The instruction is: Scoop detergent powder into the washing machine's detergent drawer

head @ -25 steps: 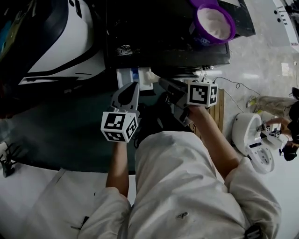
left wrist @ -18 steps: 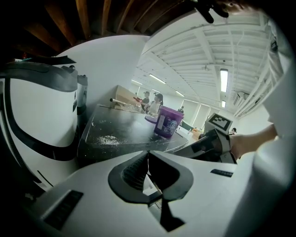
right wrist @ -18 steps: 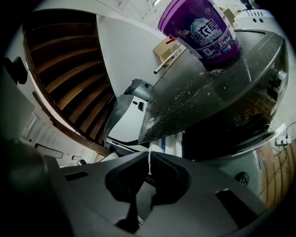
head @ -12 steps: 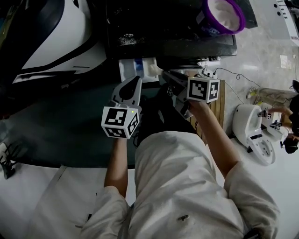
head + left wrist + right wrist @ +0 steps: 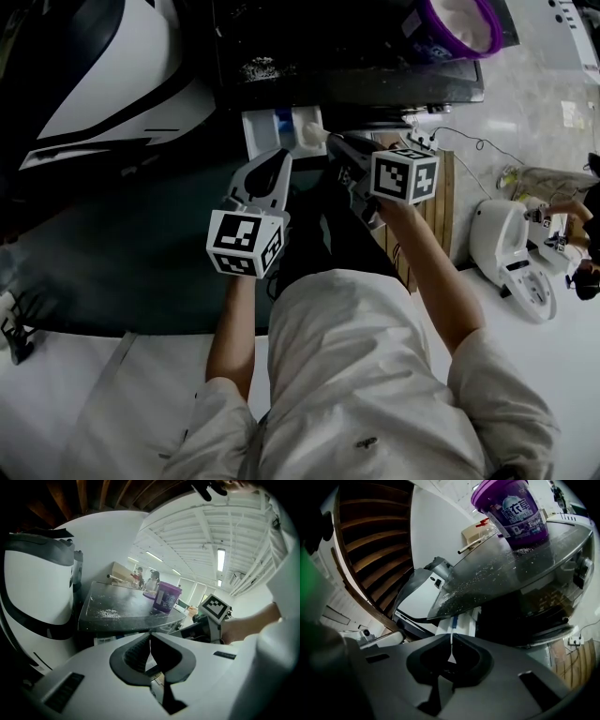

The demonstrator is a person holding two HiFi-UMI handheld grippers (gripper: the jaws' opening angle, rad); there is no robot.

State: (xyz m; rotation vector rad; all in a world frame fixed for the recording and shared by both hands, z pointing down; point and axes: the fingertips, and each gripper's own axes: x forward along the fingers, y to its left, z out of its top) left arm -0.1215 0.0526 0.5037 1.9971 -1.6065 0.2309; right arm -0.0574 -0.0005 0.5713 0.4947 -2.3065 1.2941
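Holding two grippers out ahead of me, I have both aimed at the one washing machine (image 5: 356,84), whose dark top carries a patch of spilled powder (image 5: 258,67). My left gripper (image 5: 278,157) has its jaws pressed together with nothing between them, its tips just on the near side of the single detergent drawer (image 5: 281,127). That drawer stands pulled out from the machine's front, white with a blue part inside. My right gripper (image 5: 336,146) has its jaws closed on nothing as well, and its tips lie just right of the drawer, close beside the left gripper. One purple detergent tub (image 5: 459,23) stands upright on the far right of the machine's top, lid off, white powder showing inside, well apart from both grippers. Each gripper carries one marker cube, so I count two.
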